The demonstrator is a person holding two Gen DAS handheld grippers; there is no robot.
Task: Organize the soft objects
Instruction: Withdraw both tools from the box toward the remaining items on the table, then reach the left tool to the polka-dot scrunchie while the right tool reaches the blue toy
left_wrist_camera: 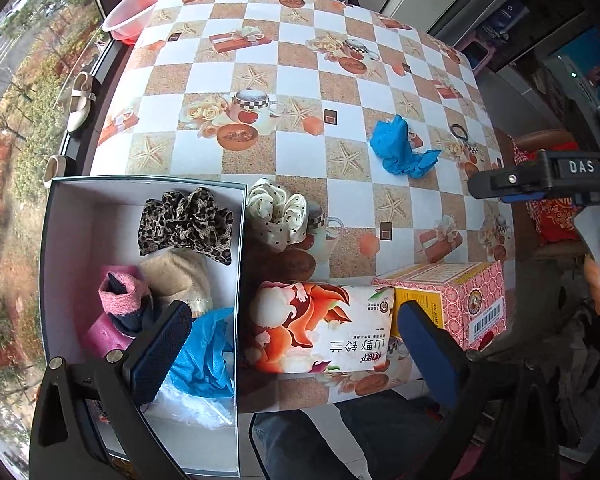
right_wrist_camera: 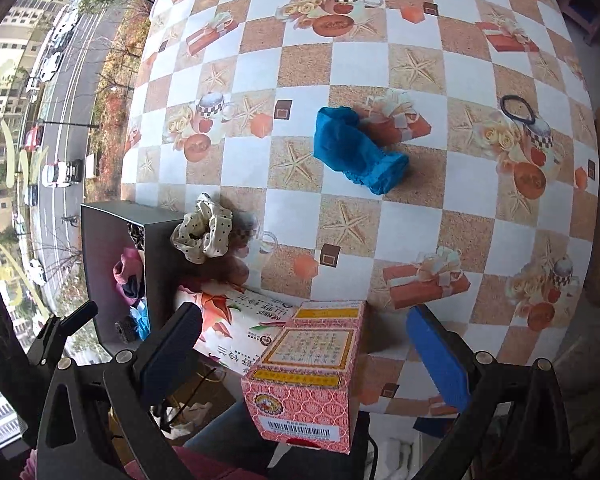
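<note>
Checkered table (left_wrist_camera: 300, 80), both hand-held grippers spread wide and empty: left (left_wrist_camera: 296, 344) over box (left_wrist_camera: 60, 240), right (right_wrist_camera: 304, 344) above carton (right_wrist_camera: 308, 380).

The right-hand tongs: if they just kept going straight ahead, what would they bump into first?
Probably the pink patterned cardboard box, which sits right between the open right tongs. Beyond it lies the crumpled blue cloth, though depth is hard to judge.

"DAS" on right claw (left_wrist_camera: 540, 184)

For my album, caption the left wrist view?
Open left gripper above a tissue pack, beside a box of soft items.
</note>
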